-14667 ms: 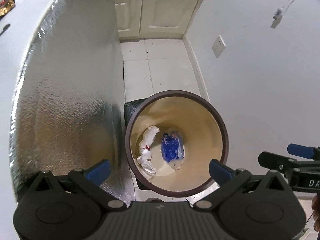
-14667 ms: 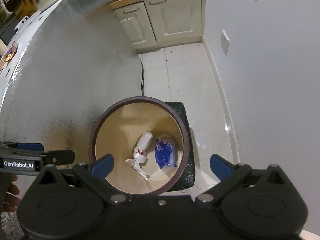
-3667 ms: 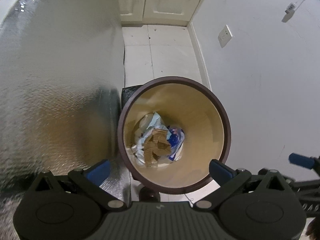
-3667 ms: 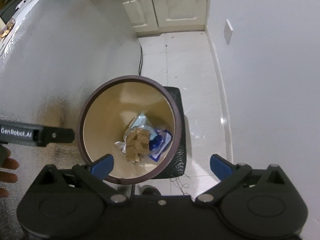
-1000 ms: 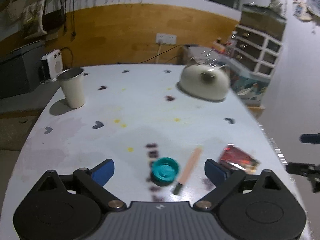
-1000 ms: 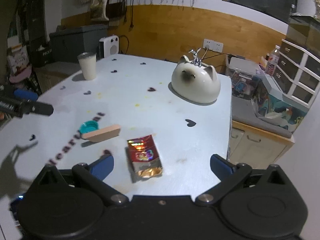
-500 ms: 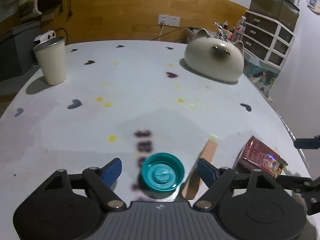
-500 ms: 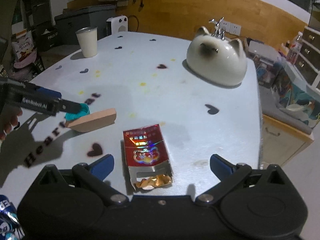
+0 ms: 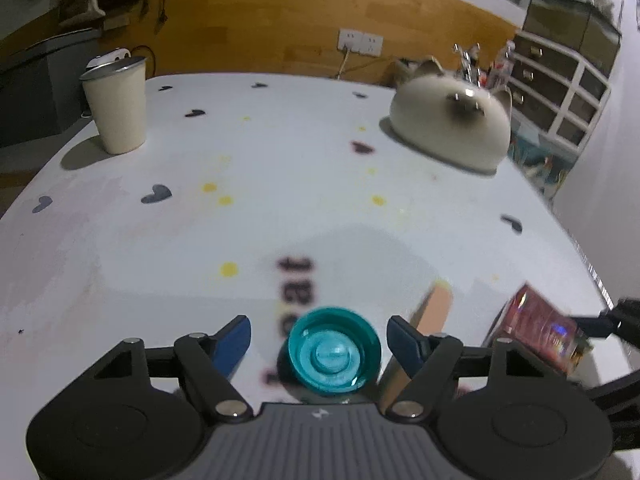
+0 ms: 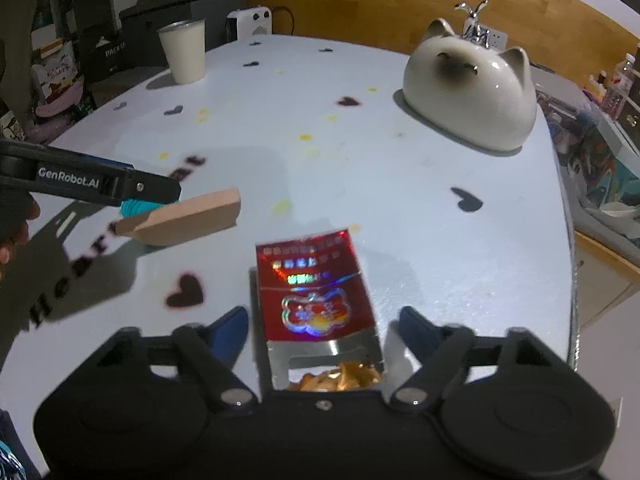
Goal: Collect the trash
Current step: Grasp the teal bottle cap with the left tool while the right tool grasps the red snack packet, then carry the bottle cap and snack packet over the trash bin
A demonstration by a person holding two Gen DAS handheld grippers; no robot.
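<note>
Left gripper (image 9: 319, 338): jaws wide apart, holding nothing; a teal bottle cap (image 9: 334, 355) lies open side up on the table between the blue fingertips (image 9: 234, 340), low centre of the left wrist frame, touching neither pad. Just right of the cap, a tan wooden block (image 9: 432, 314) runs behind the right finger.

Right gripper (image 10: 324, 330): jaws spread wide, empty. A red cigarette pack (image 10: 316, 304) lies flat between its fingers, bottom centre of the right wrist frame, torn end with gold foil nearest the camera; no pad contact visible.

White table (image 10: 360, 168) printed with dark hearts. Cream cup (image 9: 115, 108) upper left, ceramic cat figure (image 10: 470, 98) upper right.
</note>
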